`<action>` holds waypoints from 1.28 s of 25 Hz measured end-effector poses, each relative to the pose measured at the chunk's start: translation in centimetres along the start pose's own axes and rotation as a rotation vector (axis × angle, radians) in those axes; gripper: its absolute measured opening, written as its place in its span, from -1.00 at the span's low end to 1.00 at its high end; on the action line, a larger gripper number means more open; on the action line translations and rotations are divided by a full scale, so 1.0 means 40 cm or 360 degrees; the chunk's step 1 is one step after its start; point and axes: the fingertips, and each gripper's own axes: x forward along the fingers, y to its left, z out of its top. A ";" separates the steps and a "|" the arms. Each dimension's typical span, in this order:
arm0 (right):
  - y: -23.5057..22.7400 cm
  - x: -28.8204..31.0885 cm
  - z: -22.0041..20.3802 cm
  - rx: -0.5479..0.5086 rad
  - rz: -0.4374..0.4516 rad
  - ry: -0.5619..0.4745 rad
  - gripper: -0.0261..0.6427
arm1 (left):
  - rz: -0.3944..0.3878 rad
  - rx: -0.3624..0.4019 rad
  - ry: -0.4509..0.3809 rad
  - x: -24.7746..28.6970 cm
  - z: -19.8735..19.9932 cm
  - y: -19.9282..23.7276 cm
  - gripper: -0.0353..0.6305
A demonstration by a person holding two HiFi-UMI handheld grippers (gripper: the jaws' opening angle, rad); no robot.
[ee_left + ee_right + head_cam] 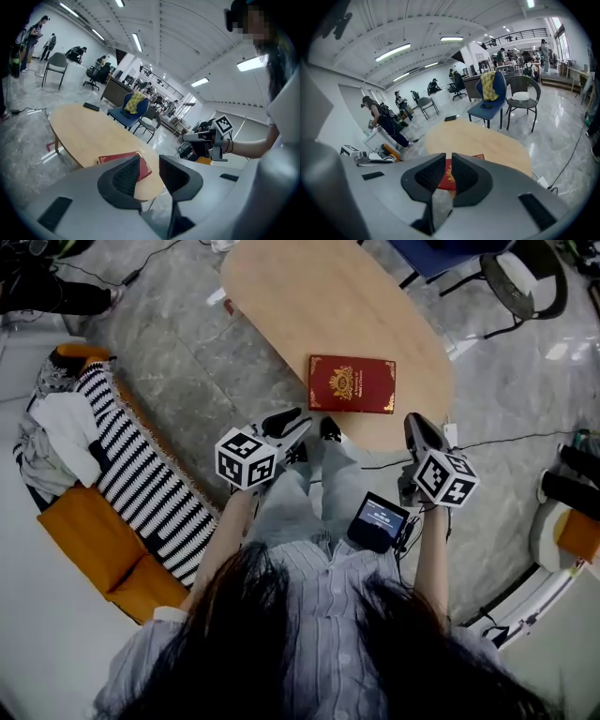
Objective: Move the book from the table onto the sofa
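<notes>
Reaching-in step, it seems: the book [352, 383] lies flat near the table's [309, 296] close edge, at twelve o'clock, untouched. The left gripper [292, 424] has its jaws apart and empty; the right gripper [416, 425] is closed on nothing. The next move probably calls for clamping the book's near edge, then swinging to the sofa [89, 526] at nine o'clock.

An oval wooden counter [309, 296] stands on a grey, marble-patterned floor [178, 362]. A red book [352, 383] with a gold emblem lies flat, cover up, near the counter's near end. A small dark flat object [91, 106] rests at its far end. Cables [506, 439] trail across the floor beside the counter.
</notes>
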 end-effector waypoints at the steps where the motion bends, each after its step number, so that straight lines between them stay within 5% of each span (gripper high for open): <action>1: -0.020 0.022 0.000 0.0004 0.0014 0.0021 -0.79 | 0.0015 -0.0015 0.0002 0.020 -0.002 0.014 -0.53; 9: -0.202 0.238 -0.069 -0.0050 0.0086 0.0254 -0.76 | 0.0085 -0.0187 0.0149 0.221 -0.068 0.148 -0.37; 15: -0.308 0.399 -0.180 -0.0164 0.0167 0.0491 -0.39 | 0.0197 -0.0310 0.0238 0.317 -0.130 0.275 -0.25; 20: -0.367 0.484 -0.245 -0.0089 0.0195 0.0592 -0.34 | 0.0289 -0.0506 0.0332 0.360 -0.234 0.369 -0.15; 24: -0.394 0.510 -0.290 -0.0044 0.0192 0.0626 -0.34 | 0.0335 -0.0548 0.0455 0.371 -0.312 0.398 -0.14; 32: -0.425 0.532 -0.354 0.0038 0.0196 0.0689 -0.34 | 0.0342 -0.0602 0.0502 0.405 -0.361 0.431 -0.14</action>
